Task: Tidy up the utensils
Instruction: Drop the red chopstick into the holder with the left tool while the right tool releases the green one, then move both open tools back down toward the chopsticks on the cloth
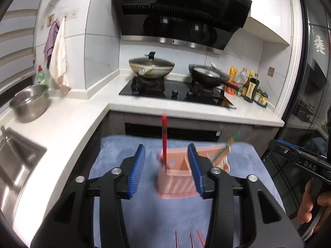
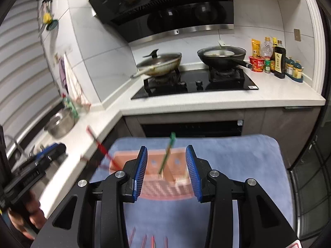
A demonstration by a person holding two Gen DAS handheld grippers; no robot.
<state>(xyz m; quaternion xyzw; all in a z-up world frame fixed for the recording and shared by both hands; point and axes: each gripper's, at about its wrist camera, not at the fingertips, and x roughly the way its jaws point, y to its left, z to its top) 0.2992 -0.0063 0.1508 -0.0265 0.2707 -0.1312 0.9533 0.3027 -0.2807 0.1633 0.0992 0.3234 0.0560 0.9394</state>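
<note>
A pink utensil holder [image 1: 175,177] [image 2: 163,177] with compartments stands on a blue towel [image 1: 169,219] [image 2: 238,165]. A red chopstick [image 1: 164,138] [image 2: 101,146] stands in its left compartment. A green-tipped chopstick [image 1: 225,148] [image 2: 167,155] leans in another compartment. My left gripper [image 1: 167,169] is open and empty above the holder. My right gripper [image 2: 166,171] is open and empty above it too. Several red chopstick tips [image 1: 192,239] [image 2: 149,239] lie on the towel near the bottom edge.
A white L-shaped counter [image 1: 68,119] holds a steel bowl [image 1: 30,101], a sink [image 1: 14,165] and a gas hob [image 1: 175,91] with two pans. Sauce bottles [image 1: 250,86] stand at the right. The other gripper shows at each view's edge [image 1: 304,161] [image 2: 35,165].
</note>
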